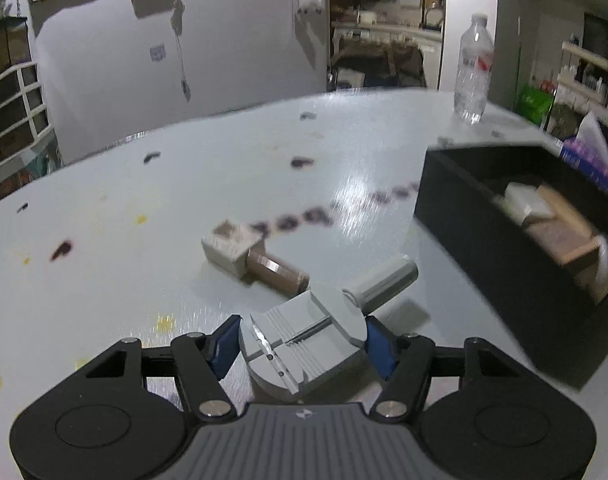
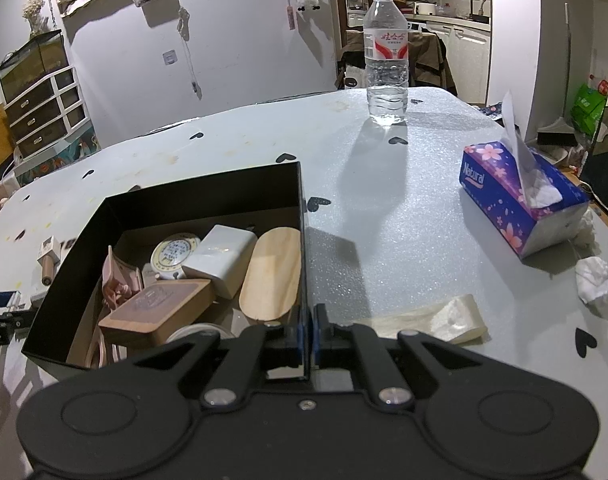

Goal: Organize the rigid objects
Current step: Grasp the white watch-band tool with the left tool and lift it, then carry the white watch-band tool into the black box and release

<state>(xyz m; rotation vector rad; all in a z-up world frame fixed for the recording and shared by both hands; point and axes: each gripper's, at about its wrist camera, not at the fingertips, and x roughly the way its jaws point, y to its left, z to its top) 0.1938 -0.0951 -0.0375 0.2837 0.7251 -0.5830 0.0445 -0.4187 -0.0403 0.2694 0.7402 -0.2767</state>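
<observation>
My left gripper [image 1: 304, 342] is shut on a grey plastic tool [image 1: 304, 344], a slotted block with a round grey knob [image 1: 384, 282] sticking out ahead. It hangs just above the white table [image 1: 143, 280]. Beyond it lies a small wooden block with a brown cylinder [image 1: 249, 256], also seen at the left in the right wrist view [image 2: 47, 258]. My right gripper [image 2: 308, 332] is shut on the near right wall of the black box [image 2: 207, 188]. Inside the box are a wooden oval [image 2: 271, 276], a white block [image 2: 219, 260], a round tin [image 2: 173, 254] and a wooden stamp [image 2: 159, 312].
The black box [image 1: 476, 232] stands right of the held tool. A water bottle [image 2: 386, 60] stands at the table's far side. A purple tissue pack [image 2: 520, 196], crumpled tissues [image 2: 596, 280] and a cream ribbon roll [image 2: 444, 320] lie right of the box.
</observation>
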